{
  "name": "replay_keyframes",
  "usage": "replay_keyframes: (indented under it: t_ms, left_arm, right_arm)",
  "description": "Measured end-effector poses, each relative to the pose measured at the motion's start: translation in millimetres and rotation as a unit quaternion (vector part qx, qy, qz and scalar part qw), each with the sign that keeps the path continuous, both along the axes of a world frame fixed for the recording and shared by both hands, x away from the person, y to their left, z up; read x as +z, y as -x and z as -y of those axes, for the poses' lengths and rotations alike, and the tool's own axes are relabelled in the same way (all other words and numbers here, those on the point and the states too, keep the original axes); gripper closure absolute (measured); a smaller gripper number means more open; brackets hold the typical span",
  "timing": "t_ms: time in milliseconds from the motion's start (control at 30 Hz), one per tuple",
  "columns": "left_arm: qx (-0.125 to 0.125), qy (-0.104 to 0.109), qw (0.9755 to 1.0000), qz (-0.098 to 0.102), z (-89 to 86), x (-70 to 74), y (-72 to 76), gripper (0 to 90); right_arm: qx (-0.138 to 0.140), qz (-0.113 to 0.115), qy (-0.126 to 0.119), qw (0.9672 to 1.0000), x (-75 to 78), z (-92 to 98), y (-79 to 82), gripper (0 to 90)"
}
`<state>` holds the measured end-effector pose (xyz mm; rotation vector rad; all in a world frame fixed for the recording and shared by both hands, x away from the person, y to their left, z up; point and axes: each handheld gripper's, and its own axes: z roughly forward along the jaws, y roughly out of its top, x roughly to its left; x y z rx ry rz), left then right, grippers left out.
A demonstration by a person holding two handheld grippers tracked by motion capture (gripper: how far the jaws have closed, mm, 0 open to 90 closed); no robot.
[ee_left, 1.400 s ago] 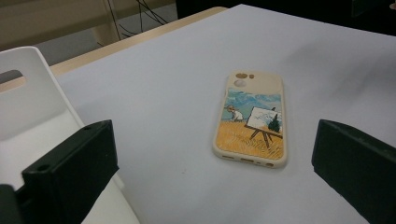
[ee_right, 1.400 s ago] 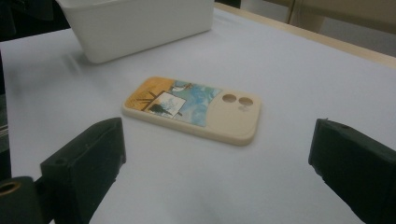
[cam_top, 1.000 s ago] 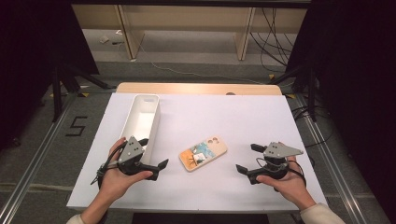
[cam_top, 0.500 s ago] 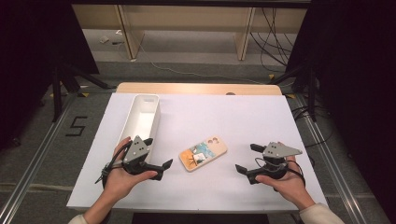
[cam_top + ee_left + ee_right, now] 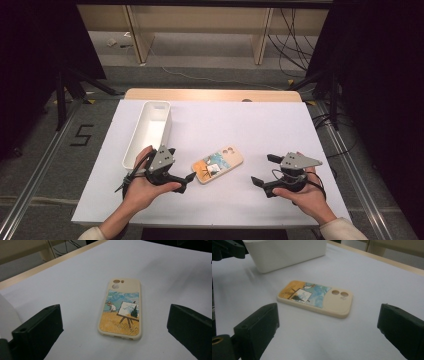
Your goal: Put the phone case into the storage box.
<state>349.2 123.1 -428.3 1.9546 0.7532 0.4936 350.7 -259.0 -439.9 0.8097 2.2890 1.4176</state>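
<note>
The phone case [image 5: 218, 164] lies flat on the white table [image 5: 240, 125], picture side up, between my two tongs and just right of the white bin [image 5: 148, 133]. In the high view its long axis runs diagonally: the camera-hole end points away from me and to the right, while the painted easel end points toward me and to the left, at my left gripper [image 5: 181, 164]. That gripper sits close by the case's near end without touching it, jaws spread wide with nothing between them. My right gripper [image 5: 264, 170] rests farther off on the case's other side, jaws likewise spread apart and empty.
</note>
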Motion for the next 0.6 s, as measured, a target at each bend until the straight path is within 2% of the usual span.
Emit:
replay_keyframes:
  t_ms: [167,467,500,600]
  left_arm:
    - [-0.011,-0.003,0.9999,-0.008,13.6,-1.0,-5.5,0.0]
    - [-0.03,-0.018,0.999,-0.026,43.7,-9.5,-24.4,0.0]
    - [-0.033,-0.025,0.9987,-0.029,49.8,-11.1,-28.9,0.0]
    - [-0.037,-0.03,0.9984,-0.032,55.7,-13.3,-33.7,0.0]
  right_arm:
    - [0.0,0.001,0.001,1.0,0.1,-0.6,0.2,4.9]
    - [0.001,0.001,0.002,1.0,-0.3,-0.9,-0.1,4.9]
    - [0.001,0.001,0.002,1.0,-0.2,-0.9,0.0,4.9]
    - [0.001,0.0,0.003,1.0,-0.5,-1.0,-0.1,4.8]
